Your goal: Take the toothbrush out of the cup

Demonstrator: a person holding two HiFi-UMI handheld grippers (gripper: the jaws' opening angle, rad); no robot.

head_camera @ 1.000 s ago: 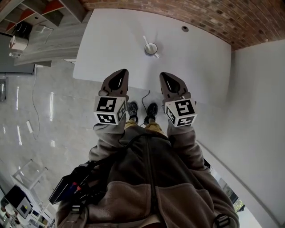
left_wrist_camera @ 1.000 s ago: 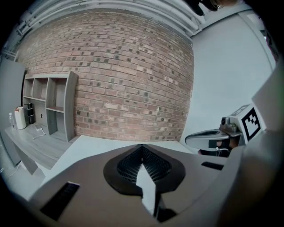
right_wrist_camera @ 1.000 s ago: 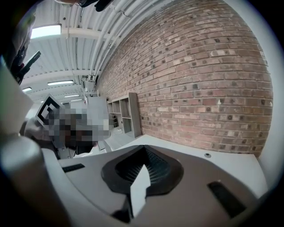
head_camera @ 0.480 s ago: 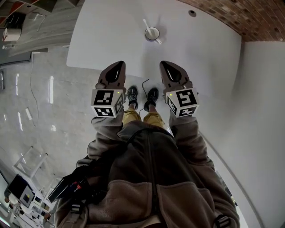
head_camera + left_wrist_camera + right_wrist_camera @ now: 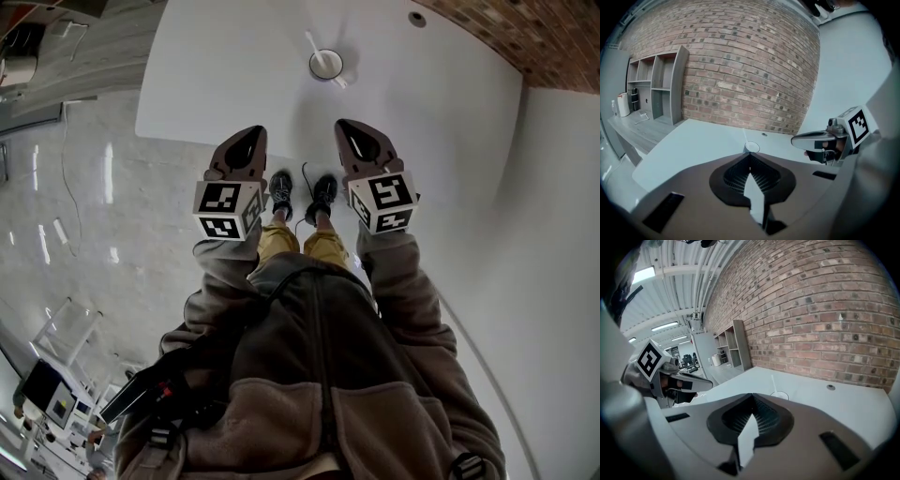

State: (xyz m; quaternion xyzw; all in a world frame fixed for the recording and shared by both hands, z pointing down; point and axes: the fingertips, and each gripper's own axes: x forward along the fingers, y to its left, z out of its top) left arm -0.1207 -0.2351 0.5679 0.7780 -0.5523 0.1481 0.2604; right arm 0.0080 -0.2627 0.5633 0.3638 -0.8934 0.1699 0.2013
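A white cup (image 5: 325,65) stands on the white table (image 5: 225,75), well in from its near edge, with a white toothbrush (image 5: 315,45) leaning out of it to the far left. My left gripper (image 5: 246,142) and right gripper (image 5: 351,129) are held side by side over the table's near edge, short of the cup. Both are shut and hold nothing. In the left gripper view the cup (image 5: 751,147) shows just past the gripper (image 5: 750,155), with the right gripper (image 5: 811,138) alongside. The right gripper view has the cup (image 5: 779,394) and toothbrush (image 5: 773,383) ahead, slightly right.
A round cable hole (image 5: 416,19) sits in the table beyond the cup. A brick wall (image 5: 562,37) runs behind the table. Grey shelves (image 5: 661,89) and a counter with a small appliance (image 5: 622,104) stand to the left. The person's shoes (image 5: 279,187) are at the table edge.
The person has moved closer to the table. Both grippers have gone forward over its near edge, and the cup sits nearer to them. Both stay shut.
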